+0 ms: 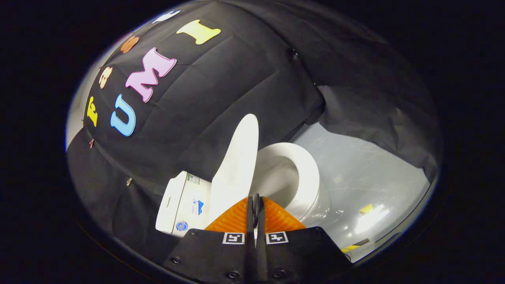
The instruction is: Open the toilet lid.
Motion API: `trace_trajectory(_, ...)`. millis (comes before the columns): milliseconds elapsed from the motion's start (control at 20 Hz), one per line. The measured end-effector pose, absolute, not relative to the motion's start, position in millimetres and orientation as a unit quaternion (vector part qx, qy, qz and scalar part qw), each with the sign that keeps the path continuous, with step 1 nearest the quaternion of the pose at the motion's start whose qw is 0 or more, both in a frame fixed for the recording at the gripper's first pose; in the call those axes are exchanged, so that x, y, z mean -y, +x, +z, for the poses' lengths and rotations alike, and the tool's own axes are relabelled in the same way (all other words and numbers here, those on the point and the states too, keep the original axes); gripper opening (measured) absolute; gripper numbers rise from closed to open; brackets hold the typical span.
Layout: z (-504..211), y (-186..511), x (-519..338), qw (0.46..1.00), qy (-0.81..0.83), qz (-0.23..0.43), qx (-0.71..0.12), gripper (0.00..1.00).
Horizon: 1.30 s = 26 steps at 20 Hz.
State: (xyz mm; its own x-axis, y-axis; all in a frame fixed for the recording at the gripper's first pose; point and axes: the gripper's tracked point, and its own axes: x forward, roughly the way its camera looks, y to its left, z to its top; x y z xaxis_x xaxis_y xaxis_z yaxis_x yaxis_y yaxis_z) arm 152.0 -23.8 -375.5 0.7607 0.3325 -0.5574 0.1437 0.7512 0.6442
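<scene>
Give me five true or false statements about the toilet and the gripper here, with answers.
1. The lid is raised off the seat. True.
2. The gripper fingers are spread wide. False: they are closed together with only a thin gap.
3. The fingers press on the lid. False: nothing sits between them; the lid and bowl lie just beyond.
4. The tank stands beside the lid, against the black cloth. True.
5. The floor past the seat is dark carpet. False: it is pale and glossy.
</scene>
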Motion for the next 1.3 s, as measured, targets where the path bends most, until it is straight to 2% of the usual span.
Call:
trace_trajectory(550, -267, 153, -60, 0.933, 0.192, 0.026, -0.303, 0.05)
trace_trajectory(1300, -174, 138, -229, 0.967, 0.075, 0.061, -0.236, 0.05)
